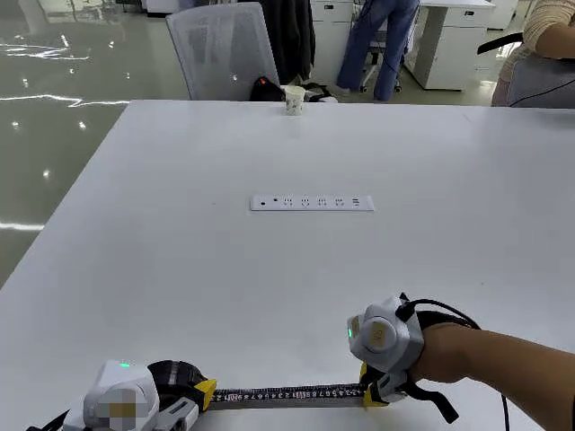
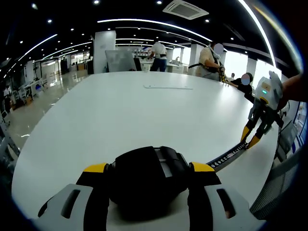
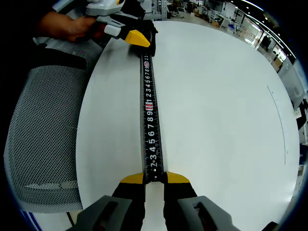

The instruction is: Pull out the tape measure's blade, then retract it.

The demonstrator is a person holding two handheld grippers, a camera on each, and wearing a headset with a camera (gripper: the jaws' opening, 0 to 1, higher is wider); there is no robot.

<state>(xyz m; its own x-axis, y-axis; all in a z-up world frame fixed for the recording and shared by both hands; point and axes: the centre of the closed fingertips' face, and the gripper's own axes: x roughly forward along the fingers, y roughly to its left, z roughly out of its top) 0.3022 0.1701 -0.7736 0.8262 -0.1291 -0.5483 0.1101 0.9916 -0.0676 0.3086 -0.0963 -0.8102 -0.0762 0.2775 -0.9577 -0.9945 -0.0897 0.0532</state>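
Black plastic tape measure case (image 2: 147, 180), slight sheen; blade (image 3: 150, 120) matt; table (image 1: 296, 269) smooth white; chair (image 3: 48, 120) grey mesh.

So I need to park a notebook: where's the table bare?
Bare between power strip and blade, and from strip to paper cup. Crowded at the near edge: left gripper, tape measure, blade, right gripper.

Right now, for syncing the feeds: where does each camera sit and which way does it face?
Head view: on the headset, looking down at the white table; the person's right forearm shows.
Left gripper view: on the left gripper, looking along its jaws, shut on the black tape measure case, toward the right gripper.
Right gripper view: on the right gripper, looking along the black numbered blade it pinches, toward the left gripper and the hand holding it.
The gripper views face each other, sharing the blade.
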